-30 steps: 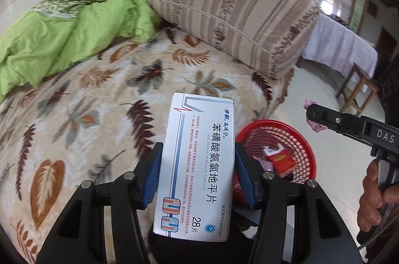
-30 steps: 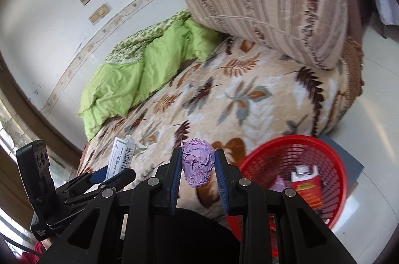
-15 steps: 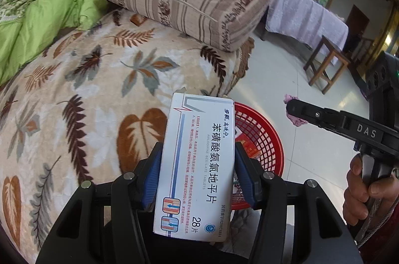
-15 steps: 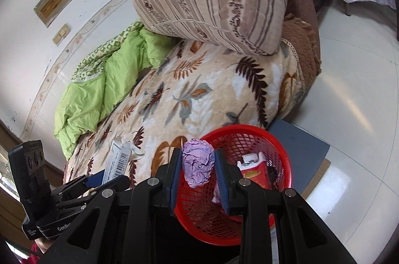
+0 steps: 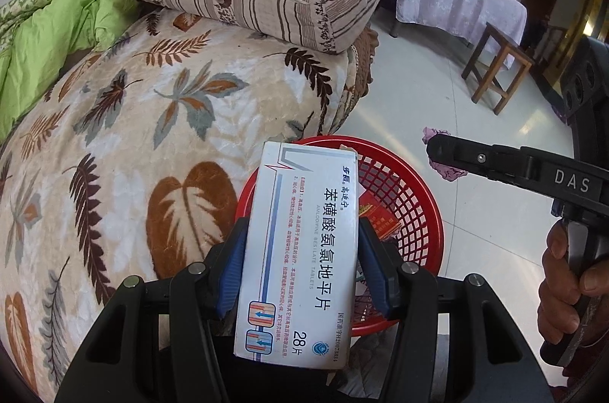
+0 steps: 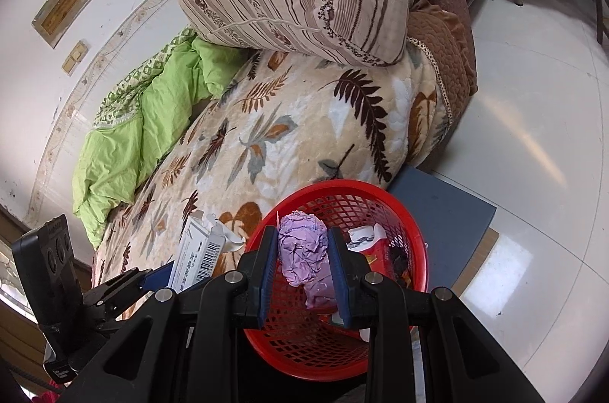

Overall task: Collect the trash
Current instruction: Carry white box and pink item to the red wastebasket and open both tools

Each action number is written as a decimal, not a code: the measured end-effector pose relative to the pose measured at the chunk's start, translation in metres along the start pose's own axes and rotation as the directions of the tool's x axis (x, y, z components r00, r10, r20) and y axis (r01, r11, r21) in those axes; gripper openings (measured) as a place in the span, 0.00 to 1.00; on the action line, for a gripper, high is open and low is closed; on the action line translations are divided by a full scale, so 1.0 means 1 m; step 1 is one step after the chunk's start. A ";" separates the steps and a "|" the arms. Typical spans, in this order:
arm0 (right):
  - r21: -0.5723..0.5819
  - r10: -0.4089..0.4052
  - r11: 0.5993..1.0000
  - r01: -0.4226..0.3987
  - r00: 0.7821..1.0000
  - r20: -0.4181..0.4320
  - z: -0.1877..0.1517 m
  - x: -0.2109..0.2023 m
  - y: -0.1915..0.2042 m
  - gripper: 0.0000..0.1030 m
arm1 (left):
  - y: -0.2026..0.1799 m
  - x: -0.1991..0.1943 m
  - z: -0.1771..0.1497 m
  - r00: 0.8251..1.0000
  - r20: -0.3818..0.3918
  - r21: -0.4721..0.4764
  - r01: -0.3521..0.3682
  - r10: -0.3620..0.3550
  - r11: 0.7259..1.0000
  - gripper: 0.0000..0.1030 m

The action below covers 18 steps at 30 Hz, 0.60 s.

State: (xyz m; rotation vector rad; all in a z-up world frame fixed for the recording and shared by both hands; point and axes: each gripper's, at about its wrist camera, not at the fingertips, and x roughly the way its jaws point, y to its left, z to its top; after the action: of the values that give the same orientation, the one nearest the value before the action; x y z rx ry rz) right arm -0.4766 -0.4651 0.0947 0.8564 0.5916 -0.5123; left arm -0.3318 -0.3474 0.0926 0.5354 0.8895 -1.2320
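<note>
Both loads hang by the red mesh basket (image 6: 403,212) beside the bed's corner: right gripper (image 6: 303,271) pinching a crumpled purple paper ball (image 6: 302,250) right over it, nearer; left gripper (image 5: 300,266) clamps an upright white medicine box (image 5: 300,250) at its near rim.

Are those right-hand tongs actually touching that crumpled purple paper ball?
Touching. In the right wrist view the right tongs are shut on the crumpled purple paper ball, a blue pad pressed against each side.
</note>
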 end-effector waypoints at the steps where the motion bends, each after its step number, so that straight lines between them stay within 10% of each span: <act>1: 0.000 -0.003 1.000 0.003 1.000 0.000 0.000 0.000 0.000 0.27 | -0.001 0.002 0.001 1.000 -0.001 0.004 0.001 -0.001 1.000 0.52; 18: 0.003 -0.018 1.000 0.018 0.999 -0.033 0.001 0.016 -0.003 0.28 | -0.006 0.021 -0.001 1.000 -0.020 0.026 0.005 -0.004 1.000 0.52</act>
State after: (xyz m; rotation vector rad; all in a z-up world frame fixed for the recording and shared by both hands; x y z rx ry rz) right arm -0.4671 -0.4704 0.0829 0.8644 0.6291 -0.5163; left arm -0.3363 -0.3608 0.0758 0.5675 0.8935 -1.2455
